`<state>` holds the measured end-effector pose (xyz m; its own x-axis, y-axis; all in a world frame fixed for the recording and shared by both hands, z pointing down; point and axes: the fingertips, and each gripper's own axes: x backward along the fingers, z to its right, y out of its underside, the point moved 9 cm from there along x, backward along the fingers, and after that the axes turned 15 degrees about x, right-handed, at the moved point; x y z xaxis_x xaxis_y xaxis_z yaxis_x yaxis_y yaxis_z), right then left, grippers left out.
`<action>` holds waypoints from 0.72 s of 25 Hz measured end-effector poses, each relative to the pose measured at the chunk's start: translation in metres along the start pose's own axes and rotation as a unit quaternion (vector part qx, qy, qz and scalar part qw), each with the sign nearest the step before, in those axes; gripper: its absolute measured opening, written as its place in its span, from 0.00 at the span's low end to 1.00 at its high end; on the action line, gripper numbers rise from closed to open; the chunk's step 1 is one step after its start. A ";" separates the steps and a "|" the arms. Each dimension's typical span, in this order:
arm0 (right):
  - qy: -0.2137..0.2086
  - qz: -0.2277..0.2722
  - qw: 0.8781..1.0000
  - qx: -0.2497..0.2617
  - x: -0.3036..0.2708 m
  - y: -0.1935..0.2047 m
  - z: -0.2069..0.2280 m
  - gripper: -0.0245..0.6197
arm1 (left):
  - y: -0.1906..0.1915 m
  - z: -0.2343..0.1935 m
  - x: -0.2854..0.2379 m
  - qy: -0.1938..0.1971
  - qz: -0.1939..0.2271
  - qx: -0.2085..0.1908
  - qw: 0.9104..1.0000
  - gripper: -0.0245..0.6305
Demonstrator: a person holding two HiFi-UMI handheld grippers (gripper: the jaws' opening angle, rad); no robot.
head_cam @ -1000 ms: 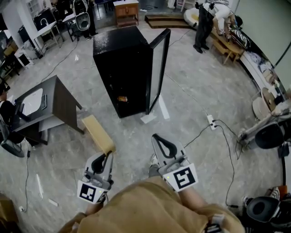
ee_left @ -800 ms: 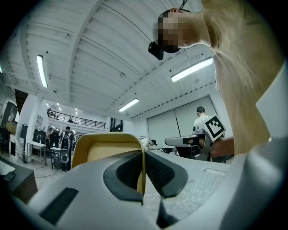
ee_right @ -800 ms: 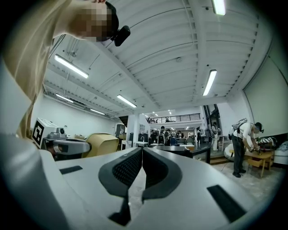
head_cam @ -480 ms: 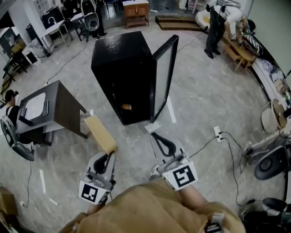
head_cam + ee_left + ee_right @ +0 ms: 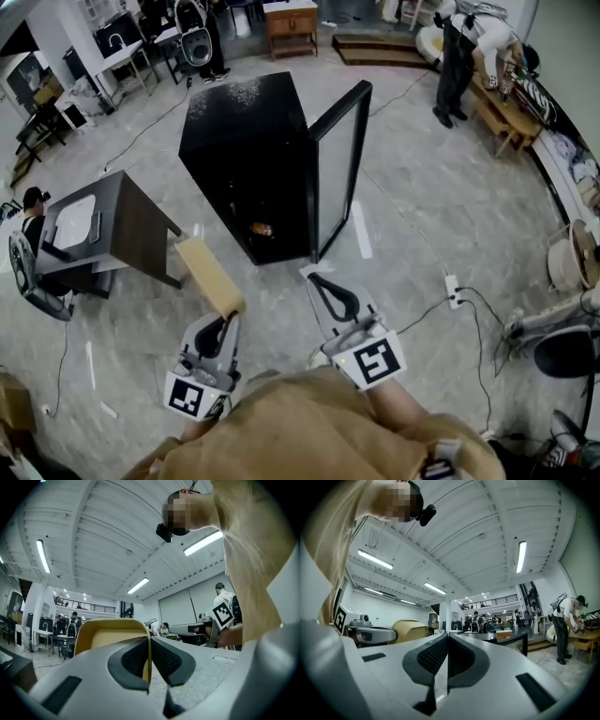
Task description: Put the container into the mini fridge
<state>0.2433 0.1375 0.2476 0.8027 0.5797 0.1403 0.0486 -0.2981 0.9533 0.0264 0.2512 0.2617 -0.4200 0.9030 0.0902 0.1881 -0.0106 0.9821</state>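
Note:
The black mini fridge (image 5: 246,141) stands on the floor ahead with its glass door (image 5: 338,161) swung open to the right. A small orange item (image 5: 261,228) lies low inside it. My left gripper (image 5: 223,324) is shut on the wall of a tan open-topped container (image 5: 209,274), held out to the fridge's lower left. In the left gripper view the container (image 5: 108,633) rises between the closed jaws of the left gripper (image 5: 149,654). My right gripper (image 5: 319,282) is shut and holds nothing; in its own view the right gripper (image 5: 446,654) points toward the door (image 5: 516,641).
A dark desk (image 5: 125,217) with a seated person (image 5: 34,201) stands to the left. A power strip (image 5: 454,290) and cables cross the floor at right. A standing person (image 5: 458,56) and wooden benches are at the far right; a wooden cabinet (image 5: 288,19) is behind the fridge.
The fridge has shifted slightly in view and looks a little nearer as I step toward it. Both grippers keep their pose and the left still holds the container.

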 end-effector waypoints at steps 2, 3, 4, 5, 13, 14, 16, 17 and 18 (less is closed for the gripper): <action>-0.003 0.001 1.000 -0.006 -0.005 0.005 0.009 0.04 | 0.000 -0.001 -0.010 -0.005 -0.003 0.002 1.000 0.06; -0.006 0.000 1.000 -0.009 -0.007 0.007 0.012 0.04 | 0.000 -0.002 -0.014 -0.008 -0.004 0.001 1.000 0.06; -0.009 -0.001 1.000 -0.010 -0.010 0.010 0.015 0.04 | 0.000 -0.004 -0.017 -0.011 -0.005 0.001 1.000 0.06; -0.011 -0.003 1.000 -0.011 -0.012 0.012 0.018 0.04 | 0.000 -0.005 -0.020 -0.015 -0.006 0.002 1.000 0.06; -0.016 -0.013 1.000 -0.016 -0.041 0.025 0.034 0.04 | 0.006 -0.036 -0.047 -0.022 -0.009 0.011 1.000 0.06; -0.015 -0.018 1.000 -0.016 -0.044 0.027 0.038 0.04 | 0.006 -0.040 -0.052 -0.020 -0.008 0.011 1.000 0.06; -0.011 -0.026 1.000 -0.012 -0.052 0.031 0.044 0.04 | 0.007 -0.050 -0.061 -0.014 -0.009 0.009 1.000 0.06; -0.009 -0.027 1.000 -0.008 -0.058 0.034 0.047 0.04 | 0.009 -0.057 -0.066 -0.012 -0.011 0.010 1.000 0.06; -0.007 -0.028 1.000 -0.003 -0.066 0.036 0.049 0.04 | 0.011 -0.065 -0.070 -0.011 -0.013 0.010 1.000 0.06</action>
<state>0.2216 0.0515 0.2595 0.8073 0.5843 0.0831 0.0903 -0.2613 0.9610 0.0002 0.1597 0.2766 -0.4057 0.9120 0.0612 0.1962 0.0214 0.9803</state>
